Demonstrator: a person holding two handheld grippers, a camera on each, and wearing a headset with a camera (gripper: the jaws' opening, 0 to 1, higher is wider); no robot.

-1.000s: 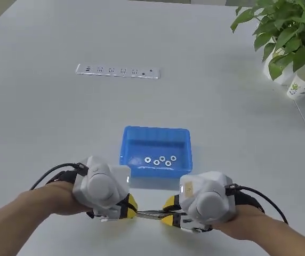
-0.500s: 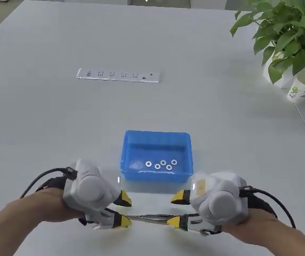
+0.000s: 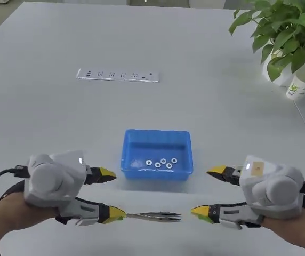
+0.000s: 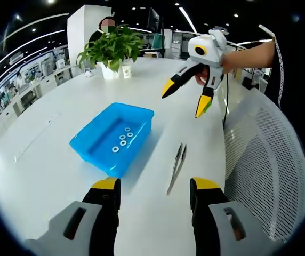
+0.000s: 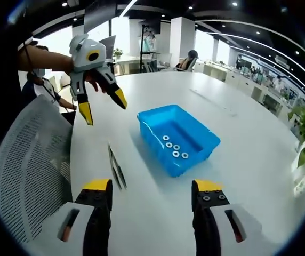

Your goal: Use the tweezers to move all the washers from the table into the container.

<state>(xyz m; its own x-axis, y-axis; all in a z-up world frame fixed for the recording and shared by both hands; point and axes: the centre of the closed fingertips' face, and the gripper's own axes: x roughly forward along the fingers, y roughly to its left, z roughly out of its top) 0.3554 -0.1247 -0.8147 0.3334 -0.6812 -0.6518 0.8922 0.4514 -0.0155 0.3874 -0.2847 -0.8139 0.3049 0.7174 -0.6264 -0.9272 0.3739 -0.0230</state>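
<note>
Holding the left hand-held gripper (image 3: pixel 119 194) and the right hand-held gripper (image 3: pixel 200 191) low over the near part of the bench (image 3: pixel 62 122), tips facing each other, both with jaws spread wide and gripping nothing, the tweezers (image 3: pixel 152 216) lying flat on the bench between them. Showing, just beyond, the blue container (image 3: pixel 158 133) carrying five washers (image 3: pixel 161 162) on its floor, and farther back a white power strip (image 3: pixel 118 75) and a potted plant (image 3: pixel 286 32).

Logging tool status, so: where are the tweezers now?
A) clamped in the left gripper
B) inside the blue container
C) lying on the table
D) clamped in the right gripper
C: the tweezers lie flat on the table between the left gripper and the right gripper, both open and gripping nothing.
</note>
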